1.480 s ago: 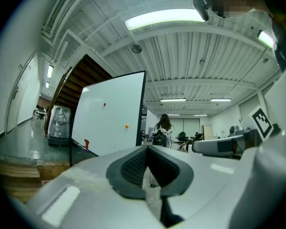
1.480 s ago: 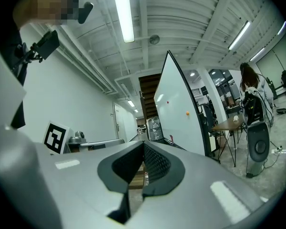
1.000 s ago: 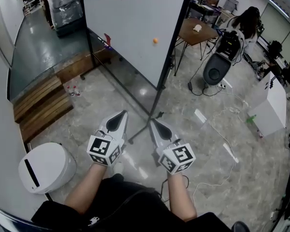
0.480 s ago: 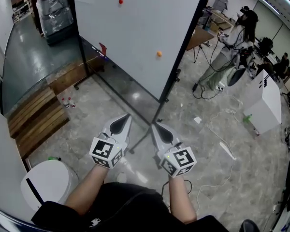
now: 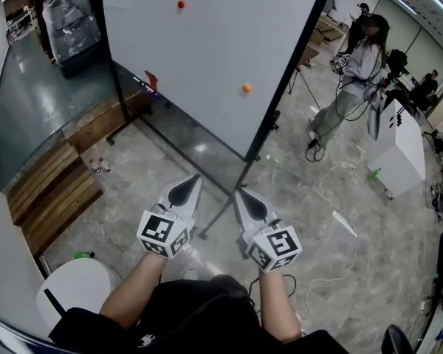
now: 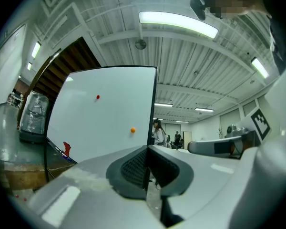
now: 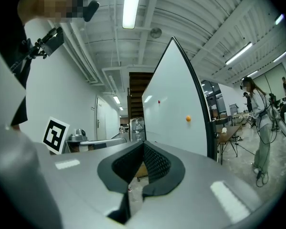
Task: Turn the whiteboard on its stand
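With jaws pressed together and holding nothing, the left gripper [image 5: 189, 183] and right gripper [image 5: 241, 196] point at the whiteboard [image 5: 207, 50], which stands untouched on the floor just ahead. Wooden steps [image 5: 52, 190] lie to its left. A person [image 5: 354, 72] and a white cabinet [image 5: 404, 150] stand to its right.

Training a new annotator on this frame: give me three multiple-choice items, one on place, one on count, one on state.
1. On the whiteboard, the orange magnet sits where from the red magnet?
A above
B lower right
C level, left
2. Round magnets on the whiteboard?
A two
B four
C none
3. The left claw and right claw are?
A both open
B both shut, empty
C gripping the frame
Answers: B, orange lies below and right of red; A, only those two show; B, each gripper view shows jaws together, nothing between.
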